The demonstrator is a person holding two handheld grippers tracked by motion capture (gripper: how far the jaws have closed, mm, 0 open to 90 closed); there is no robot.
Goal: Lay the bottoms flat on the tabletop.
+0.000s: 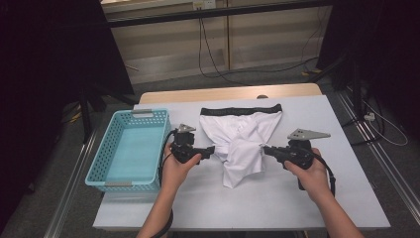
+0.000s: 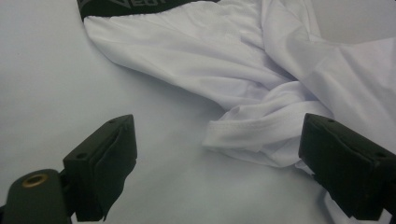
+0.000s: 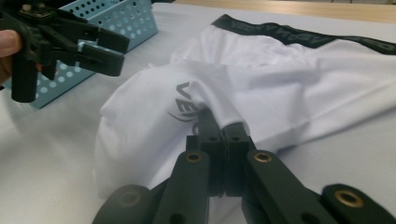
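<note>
We see the table evenly lit from above, with the room at far left and far right almost black. Shadows are soft and short under the hands and beside the basket. The white garment is bright but keeps its folds, without strong glare. The high view is a little soft. In the left gripper view the near jaws are blurred; in the right gripper view the near linkage and the far basket are out of focus.

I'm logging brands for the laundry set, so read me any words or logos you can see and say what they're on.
"VE", then cut off by a fold: grey print on the white shorts.
Grey lettering along the black waistband: too blurred to read.
Nothing else carries text.
</note>
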